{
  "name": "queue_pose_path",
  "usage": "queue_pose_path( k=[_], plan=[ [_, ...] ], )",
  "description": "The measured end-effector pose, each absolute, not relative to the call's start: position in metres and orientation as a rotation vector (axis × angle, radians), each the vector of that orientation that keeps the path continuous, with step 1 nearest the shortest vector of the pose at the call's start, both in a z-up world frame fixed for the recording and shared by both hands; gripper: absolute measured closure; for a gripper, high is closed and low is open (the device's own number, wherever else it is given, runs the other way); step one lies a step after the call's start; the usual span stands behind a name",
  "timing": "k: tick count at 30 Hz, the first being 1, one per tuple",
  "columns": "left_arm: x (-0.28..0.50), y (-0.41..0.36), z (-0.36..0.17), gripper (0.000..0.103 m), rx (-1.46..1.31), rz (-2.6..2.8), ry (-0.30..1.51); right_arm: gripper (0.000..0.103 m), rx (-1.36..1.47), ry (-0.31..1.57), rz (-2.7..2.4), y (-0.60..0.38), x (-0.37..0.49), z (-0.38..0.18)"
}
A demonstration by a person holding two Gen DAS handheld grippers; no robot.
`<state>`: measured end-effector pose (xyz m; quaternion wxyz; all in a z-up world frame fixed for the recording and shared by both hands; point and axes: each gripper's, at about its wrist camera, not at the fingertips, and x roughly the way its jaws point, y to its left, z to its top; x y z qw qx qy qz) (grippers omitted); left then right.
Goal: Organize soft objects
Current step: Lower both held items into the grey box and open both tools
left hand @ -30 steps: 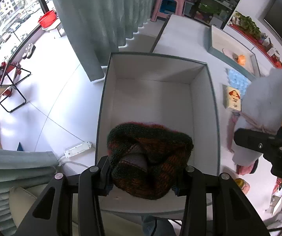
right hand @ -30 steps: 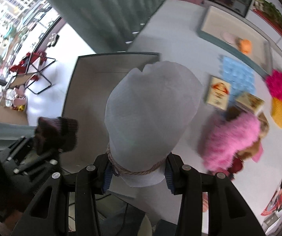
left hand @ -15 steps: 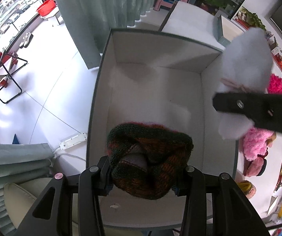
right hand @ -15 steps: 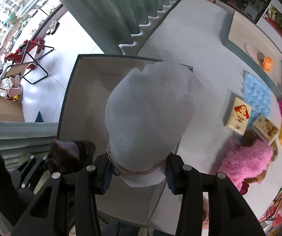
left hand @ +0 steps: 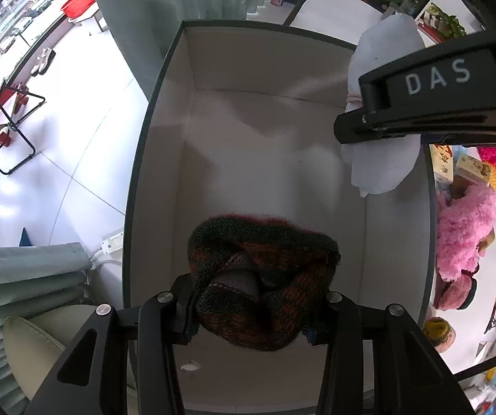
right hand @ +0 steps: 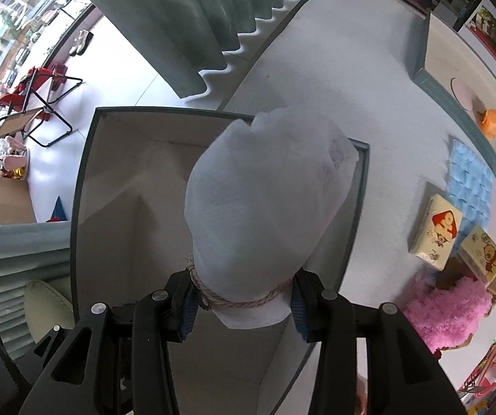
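both bundles now over the box

the right gripper has swung its white drawstring cloth bag above the grey-rimmed white box, now upper right of the left view. low centre, the left gripper clamps a dark red-green knitted bundle. a fluffy pink toy lies at right.

The near part of the box floor is covered by the knitted bundle and the left gripper. In the right wrist view much of the box interior is hidden behind the white cloth bag. The bag's middle is crossed by the right gripper in the left wrist view. What lies under the pink fluffy thing cannot be made out.
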<state>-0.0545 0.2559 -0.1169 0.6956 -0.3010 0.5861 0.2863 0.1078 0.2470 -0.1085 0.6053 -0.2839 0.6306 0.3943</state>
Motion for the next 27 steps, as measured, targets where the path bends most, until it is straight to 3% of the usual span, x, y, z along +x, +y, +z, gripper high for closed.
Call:
queue_pose_path(
  k=[15,24,27],
  plan=[
    [-0.038,0.254,-0.15,0.058,-0.572,0.574,1.418,0.054,-0.735,1.462,0.864,0.245,0.112,-0.133],
    [-0.025,0.258,-0.148,0.058,-0.453,0.461,1.43,0.056,-0.699,1.517,0.701,0.189,0.12,-0.138],
    [-0.022,0.256,-0.144,0.048,-0.441,0.431,1.43,0.054,-0.654,1.523,0.698,0.17,0.121,-0.137]
  ],
)
